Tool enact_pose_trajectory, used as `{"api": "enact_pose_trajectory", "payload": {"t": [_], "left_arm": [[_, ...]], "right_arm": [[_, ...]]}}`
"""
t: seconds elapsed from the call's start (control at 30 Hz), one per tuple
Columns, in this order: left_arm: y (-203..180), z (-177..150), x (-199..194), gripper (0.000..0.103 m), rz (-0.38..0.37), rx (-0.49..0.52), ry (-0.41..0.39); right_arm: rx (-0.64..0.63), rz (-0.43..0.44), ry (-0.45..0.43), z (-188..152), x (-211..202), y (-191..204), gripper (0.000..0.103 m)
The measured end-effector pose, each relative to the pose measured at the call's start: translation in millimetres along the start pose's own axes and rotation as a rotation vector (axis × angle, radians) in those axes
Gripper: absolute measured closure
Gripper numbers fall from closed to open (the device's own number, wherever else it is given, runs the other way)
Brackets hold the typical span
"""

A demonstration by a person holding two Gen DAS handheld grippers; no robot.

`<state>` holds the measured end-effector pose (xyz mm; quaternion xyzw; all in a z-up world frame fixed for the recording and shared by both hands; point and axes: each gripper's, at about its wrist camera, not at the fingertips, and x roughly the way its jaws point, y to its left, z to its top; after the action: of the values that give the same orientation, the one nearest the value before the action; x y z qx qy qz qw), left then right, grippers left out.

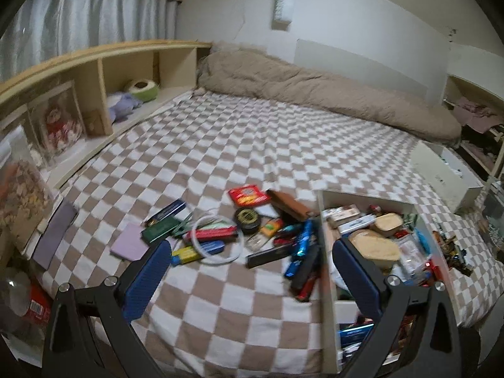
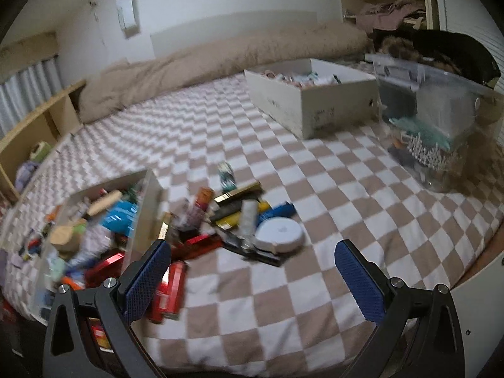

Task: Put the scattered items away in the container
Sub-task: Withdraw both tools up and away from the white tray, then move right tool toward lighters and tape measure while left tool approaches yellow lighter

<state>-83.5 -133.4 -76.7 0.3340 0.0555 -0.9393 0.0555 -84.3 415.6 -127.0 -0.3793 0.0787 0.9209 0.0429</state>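
Your left gripper (image 1: 249, 271) hangs over the checked bedspread (image 1: 220, 145), jaws spread wide and holding nothing; its right finger sits in front of the white container (image 1: 324, 252), which already holds a heap of packets and boxes. Left of that container lies one scatter: a red packet (image 1: 249, 194), a brown case (image 1: 289, 204), a round black tin (image 1: 247, 219), a white ring (image 1: 217, 239) looped over a red bar (image 1: 214, 234), a green box (image 1: 160, 228), a lilac pad (image 1: 130, 245), a yellow-and-blue pack (image 1: 189, 254) and a shiny blue wrapper (image 1: 300, 245) touching the container wall. Your right gripper (image 2: 252, 271) is likewise wide open and empty, above bare bedspread. In its view the container (image 2: 148, 201) stands to the left, with a second scatter just beside its right wall: a white round disc (image 2: 278, 234), a grey tube (image 2: 249, 217), a gold-edged black box (image 2: 237, 190), a teal packet (image 2: 226, 174) and red cans (image 2: 170, 286) near the left finger. Well apart, at the far side, stand a white drawer box (image 2: 315, 107) and a clear plastic bin (image 2: 441, 119). A tan duvet (image 1: 315, 94) lies along the wall.
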Motion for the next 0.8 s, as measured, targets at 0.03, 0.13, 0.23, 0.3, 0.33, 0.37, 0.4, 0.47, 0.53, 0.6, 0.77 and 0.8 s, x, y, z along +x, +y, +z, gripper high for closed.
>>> {"api": "enact_pose_trajectory", "payload": {"t": [0.03,0.13,0.23,0.3,0.33,0.37,0.4,0.47,0.53,0.6,0.77,0.8], "left_arm": [[6.7,-2.4,4.0,0.0,0.013,-0.01,0.013],[23.7,-8.1,14.9,0.0,0.025,-0.047,0.05],[39.3,-15.5,28.1,0.0,0.032,-0.075,0.107],[47.1,-19.9,36.6,0.0,0.048,-0.073,0.132],[50.0,-22.0,40.2,0.0,0.054,-0.07,0.142],[53.9,-24.1,44.7,0.0,0.064,-0.065,0.154],[58.2,-26.3,50.0,0.0,0.075,-0.06,0.166],[66.0,-30.5,59.6,0.0,0.092,-0.051,0.187],[74.8,-35.2,71.0,0.0,0.11,-0.042,0.216],[84.6,-41.1,83.6,0.0,0.132,-0.033,0.251],[104.8,-61.1,107.1,0.0,0.163,-0.049,0.318],[105.6,-64.2,107.0,0.0,0.16,-0.042,0.298]], "right_arm": [[-0.024,-0.016,0.013,-2.8,5.9,0.4,0.0],[-0.072,-0.041,0.05,-8.3,20.7,-0.4,0.0],[-0.079,-0.033,0.118,-13.5,37.3,-3.5,0.0],[-0.079,-0.033,0.146,-17.4,46.2,-5.9,0.0],[-0.079,-0.039,0.161,-19.8,50.6,-7.3,0.0],[-0.079,-0.045,0.174,-21.1,54.5,-7.8,0.0],[-0.078,-0.05,0.188,-22.8,58.0,-9.0,0.0],[-0.069,-0.061,0.227,-27.6,67.6,-12.0,0.0],[-0.039,-0.066,0.291,-32.9,79.0,-16.5,0.0],[-0.036,-0.079,0.298,-35.7,83.1,-17.7,0.0],[-0.072,-0.1,0.3,-37.0,84.4,-14.3,0.0],[-0.071,-0.096,0.3,-36.6,85.2,-15.2,0.0]]}}
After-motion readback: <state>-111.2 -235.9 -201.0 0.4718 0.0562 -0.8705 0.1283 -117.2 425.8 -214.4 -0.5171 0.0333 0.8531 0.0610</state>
